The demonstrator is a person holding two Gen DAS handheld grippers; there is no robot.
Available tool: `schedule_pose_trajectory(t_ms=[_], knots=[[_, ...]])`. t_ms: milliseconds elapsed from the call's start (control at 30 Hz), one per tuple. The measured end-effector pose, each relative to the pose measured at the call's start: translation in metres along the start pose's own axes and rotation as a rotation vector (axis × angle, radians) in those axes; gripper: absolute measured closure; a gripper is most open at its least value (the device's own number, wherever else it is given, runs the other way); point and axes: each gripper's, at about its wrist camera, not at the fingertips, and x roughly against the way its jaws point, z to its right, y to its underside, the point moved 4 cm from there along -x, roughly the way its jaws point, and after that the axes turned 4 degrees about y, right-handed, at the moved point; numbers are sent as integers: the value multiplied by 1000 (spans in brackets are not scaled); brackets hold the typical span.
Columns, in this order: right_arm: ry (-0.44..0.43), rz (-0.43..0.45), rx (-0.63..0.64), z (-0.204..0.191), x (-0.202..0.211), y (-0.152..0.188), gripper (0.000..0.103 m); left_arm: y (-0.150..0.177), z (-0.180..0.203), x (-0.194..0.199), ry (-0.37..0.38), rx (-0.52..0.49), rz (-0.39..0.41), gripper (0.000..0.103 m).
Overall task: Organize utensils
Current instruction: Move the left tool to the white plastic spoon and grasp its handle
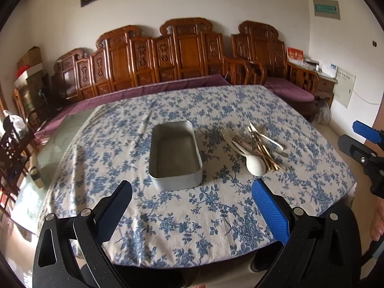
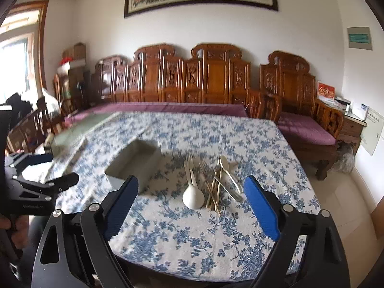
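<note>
An empty grey rectangular tray (image 1: 175, 153) (image 2: 134, 165) sits mid-table on the blue floral tablecloth (image 1: 192, 216) (image 2: 192, 235). To its right lies a heap of utensils (image 1: 256, 144) (image 2: 216, 182): a white spoon (image 1: 255, 165) (image 2: 193, 198), pale forks, metal spoons and chopsticks. My left gripper (image 1: 192, 192) hovers open over the near table edge, just short of the tray. My right gripper (image 2: 192, 189) stands open, nothing between its fingers, short of the heap. Each gripper shows at the other view's edge (image 1: 364, 148) (image 2: 43, 180).
Carved wooden benches (image 1: 182, 55) with purple cushions (image 2: 304, 129) run behind the table. A bare glass tabletop (image 1: 60, 144) shows left of the cloth. Boxes are stacked at the far left, and a side cabinet (image 2: 352, 127) stands at the right wall.
</note>
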Motion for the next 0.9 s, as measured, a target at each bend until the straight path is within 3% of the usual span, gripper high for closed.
schedule_pose_trajectory(t_ms=[533, 900], knots=[[-9, -212, 77, 45, -138, 19, 33, -12, 22, -95, 68, -44, -114, 6], [10, -346, 5, 88, -195, 58, 34, -14, 74, -170, 173, -65, -224, 17]])
